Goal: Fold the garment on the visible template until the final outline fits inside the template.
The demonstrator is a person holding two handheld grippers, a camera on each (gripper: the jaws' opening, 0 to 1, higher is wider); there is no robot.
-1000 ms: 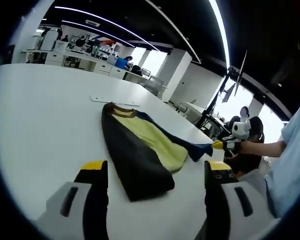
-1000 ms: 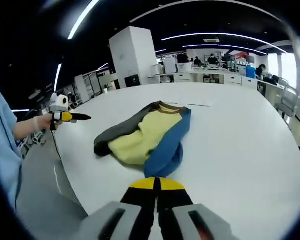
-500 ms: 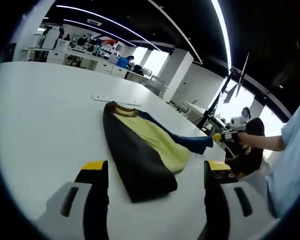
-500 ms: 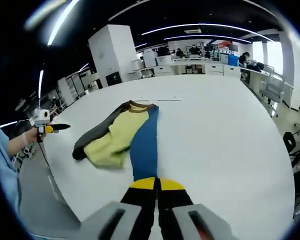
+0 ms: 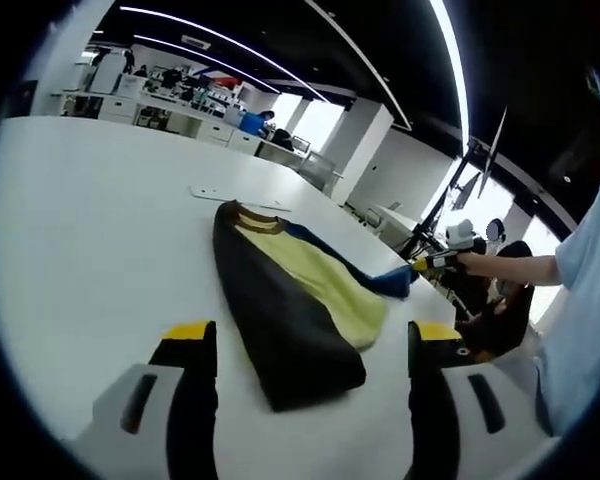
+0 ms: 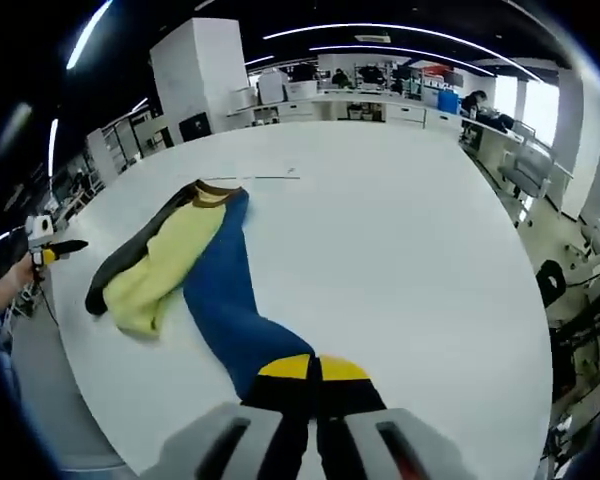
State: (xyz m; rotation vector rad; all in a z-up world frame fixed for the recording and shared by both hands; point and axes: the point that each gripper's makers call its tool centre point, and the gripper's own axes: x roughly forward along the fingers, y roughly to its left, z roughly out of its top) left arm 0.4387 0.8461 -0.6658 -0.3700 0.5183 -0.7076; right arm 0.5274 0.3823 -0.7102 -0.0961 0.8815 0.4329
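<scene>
The garment (image 5: 285,300) is a long top in black, pale yellow and blue with a brown collar (image 6: 216,189). It lies crumpled lengthwise on the white worktop (image 6: 400,230), collar toward the far side, and its blue part (image 6: 223,300) stretches toward the near edge.

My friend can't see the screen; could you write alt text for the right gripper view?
The right gripper is shut on the blue sleeve of a yellow, blue and dark garment, drawing it across a white table.
</scene>
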